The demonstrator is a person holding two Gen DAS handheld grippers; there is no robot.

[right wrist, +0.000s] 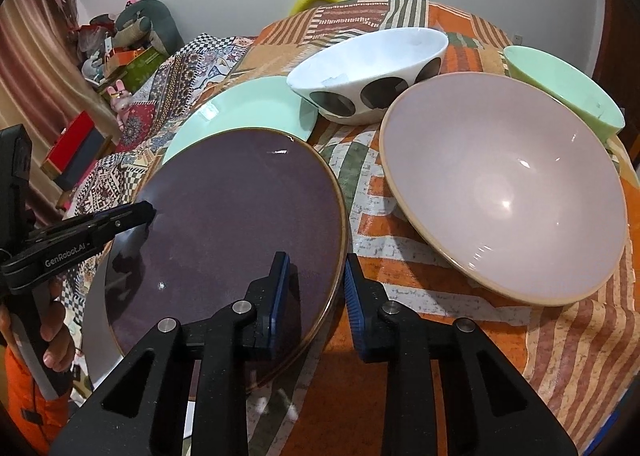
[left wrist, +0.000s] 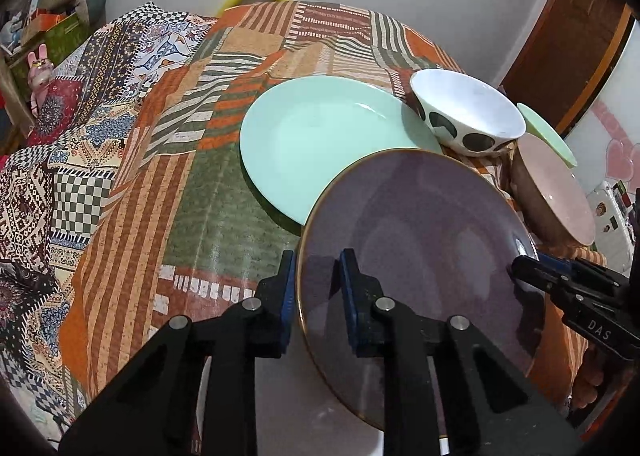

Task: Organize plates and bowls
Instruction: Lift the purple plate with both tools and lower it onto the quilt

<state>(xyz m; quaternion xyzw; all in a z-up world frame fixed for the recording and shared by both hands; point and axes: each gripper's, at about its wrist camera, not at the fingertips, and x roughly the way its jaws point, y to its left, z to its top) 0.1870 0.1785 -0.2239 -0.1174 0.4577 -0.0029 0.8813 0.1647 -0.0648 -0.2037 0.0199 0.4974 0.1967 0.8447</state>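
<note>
Over the near edge of the bench [left wrist: 224,191], both tools are on the purple plate [left wrist: 420,240], one at each side! The left tool [left wrist: 318,296] has the plate's left rim between its blue pads, one finger above the rim and one below, clamped on it. From the right wrist view, the right tool [right wrist: 316,296] straddles the plate's right rim the same way, though a sliver of gap shows beside its outer pad, so I cannot tell whether it truly bites.

The plate hangs partly past the near edge of the bench, and its far edge overlaps the mint plate [left wrist: 320,139], which lies flat on the patchwork cloth.

Now the views split. The left wrist camera catches the pink bowl [left wrist: 560,195] only edge-on at the far right, squeezed against the frame. The right wrist camera opens it wide: a broad, shallow, glossy bowl just right of the purple plate, apart from it. That view also shows the green bowl [right wrist: 568,91] fully, behind the pink one; the left view gives a mere sliver of it.

The white bowl with dark spots [left wrist: 468,115] stands beyond both plates, its foot at the mint plate's far right rim. The right wrist view alone shows the person's fingers around the left handle.
</note>
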